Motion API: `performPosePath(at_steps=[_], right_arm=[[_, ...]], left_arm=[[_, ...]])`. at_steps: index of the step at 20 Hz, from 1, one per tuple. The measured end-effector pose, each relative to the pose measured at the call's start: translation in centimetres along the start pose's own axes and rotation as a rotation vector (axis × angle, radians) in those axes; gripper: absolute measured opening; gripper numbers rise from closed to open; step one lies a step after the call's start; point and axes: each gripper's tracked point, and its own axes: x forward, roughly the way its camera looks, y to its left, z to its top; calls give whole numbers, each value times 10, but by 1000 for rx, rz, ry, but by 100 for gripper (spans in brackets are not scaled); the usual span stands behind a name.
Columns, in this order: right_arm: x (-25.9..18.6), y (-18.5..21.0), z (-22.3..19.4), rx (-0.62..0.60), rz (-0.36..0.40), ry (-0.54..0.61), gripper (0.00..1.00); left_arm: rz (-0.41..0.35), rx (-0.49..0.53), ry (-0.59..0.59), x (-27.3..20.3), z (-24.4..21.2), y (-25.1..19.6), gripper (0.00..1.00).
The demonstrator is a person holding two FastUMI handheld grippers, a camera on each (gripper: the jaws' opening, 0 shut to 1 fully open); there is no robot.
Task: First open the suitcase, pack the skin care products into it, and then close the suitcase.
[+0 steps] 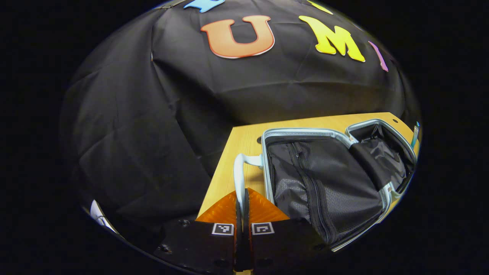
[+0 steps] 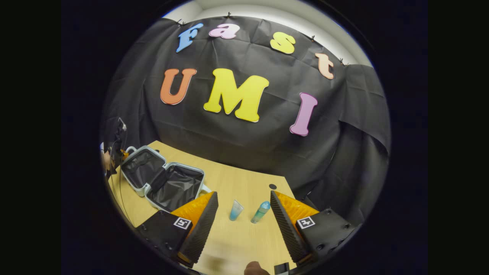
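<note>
The small suitcase (image 1: 324, 183) lies open on the wooden table (image 1: 244, 141), showing its black lining and pale rim. My left gripper (image 1: 243, 193) is shut on the suitcase handle (image 1: 238, 172), a pale loop at the case's near side. In the right gripper view the open suitcase (image 2: 164, 179) lies at the left, with the left gripper (image 2: 114, 151) and a hand at its far end. My right gripper (image 2: 244, 214) is open above the table. Past its fingers a light blue tube (image 2: 235, 210) and a teal bottle (image 2: 261, 212) stand side by side.
The black cloth wall hangs right behind the table (image 2: 229, 179). A small dark hole (image 2: 272, 186) sits in the tabletop near its back edge. The table's left edge (image 1: 214, 183) drops off beside the suitcase handle. A tube (image 1: 415, 133) stands beyond the suitcase's far half.
</note>
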Motion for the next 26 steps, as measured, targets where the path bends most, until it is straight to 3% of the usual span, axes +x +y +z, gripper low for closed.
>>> performPosePath(at_steps=[3, 4, 6, 7, 9, 11, 12, 15, 17, 22, 23, 26], right_arm=[[2, -4, -6, 35, -4, 23, 81], [4, -6, -8, 46, -7, 33, 81], [5, -10, -12, 44, -14, 45, 81], [5, -13, -13, 45, -15, 44, 81], [6, -17, -13, 52, -15, 39, 81], [8, -22, -16, 58, -10, 37, 81], [10, -24, -16, 63, -8, 35, 81], [16, -31, -21, 109, 27, 32, 81], [20, -38, -25, 111, 43, 30, 81], [31, -68, -48, 96, 79, 44, 81], [33, -74, -54, 95, 89, 50, 81], [39, -98, -69, 88, 119, 77, 82]], left_arm=[[-25, -6, 40, 5, -20, -3, 6], [-34, -13, 0, 7, -13, -2, 8], [12, 12, 1, 8, -16, 9, 14], [16, 24, 3, 10, -16, 13, 27], [18, 36, 21, 4, -14, 16, 43], [-5, 35, 6, -13, -3, 7, 47], [0, 40, -23, -25, 9, 3, 56], [7, 41, -106, -57, 40, -26, 98], [2, 46, -133, -80, 54, -54, 99], [-112, 75, -198, -129, 80, -171, 99], [-103, 59, -218, -135, 86, -190, 99], [-173, -18, -194, -150, 84, -268, 99]])
